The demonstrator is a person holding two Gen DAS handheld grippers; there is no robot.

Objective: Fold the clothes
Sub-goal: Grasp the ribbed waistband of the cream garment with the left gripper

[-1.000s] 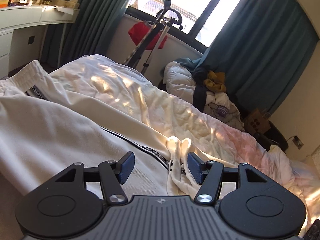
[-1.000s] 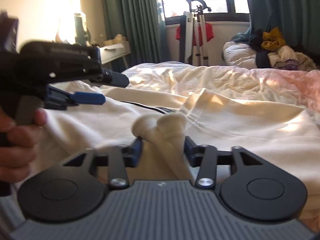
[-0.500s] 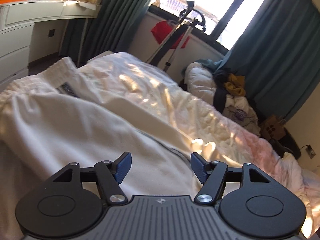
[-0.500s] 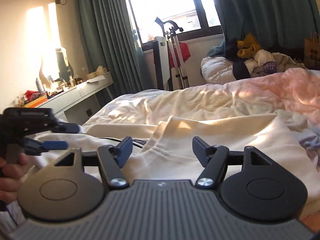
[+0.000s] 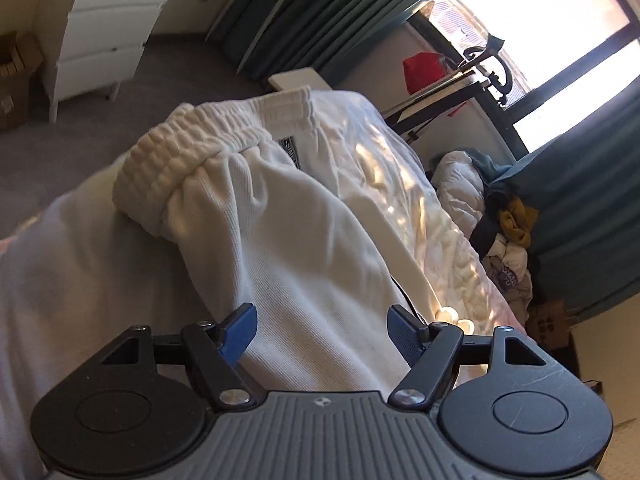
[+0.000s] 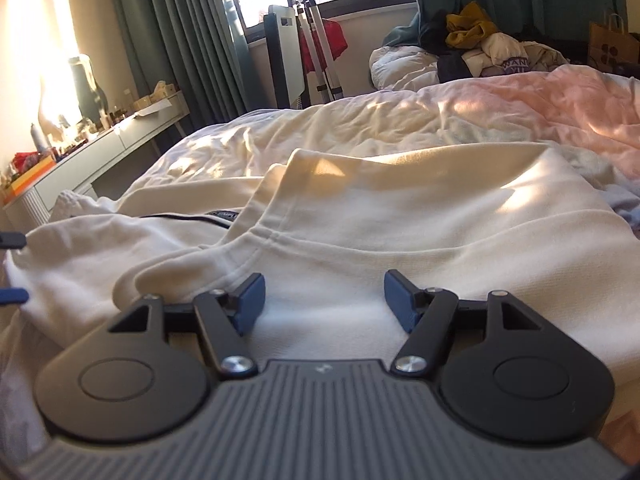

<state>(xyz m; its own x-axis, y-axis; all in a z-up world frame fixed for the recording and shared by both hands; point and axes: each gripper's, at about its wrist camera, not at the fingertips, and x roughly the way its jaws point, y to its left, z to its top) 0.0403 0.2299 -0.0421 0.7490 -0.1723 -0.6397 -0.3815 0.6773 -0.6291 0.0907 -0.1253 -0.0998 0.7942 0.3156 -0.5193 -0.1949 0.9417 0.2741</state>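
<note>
Trousers (image 5: 304, 240) lie on the bed (image 6: 360, 128), legs doubled towards the waistband so the fold sits flat; the left gripper (image 5: 322, 330) and right gripper (image 6: 324, 300) hover above, jaws apart, holding nothing.

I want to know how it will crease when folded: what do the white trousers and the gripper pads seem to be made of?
The white trousers look like a thick, matte cotton-type knit: fine ribbing shows across the leg, and the elastic waistband is gathered into soft ridges. Probably sweatpant fabric, though the exact fibre cannot be told. The left gripper has blue pads with a fine ridged texture, likely rubber or plastic.
</note>
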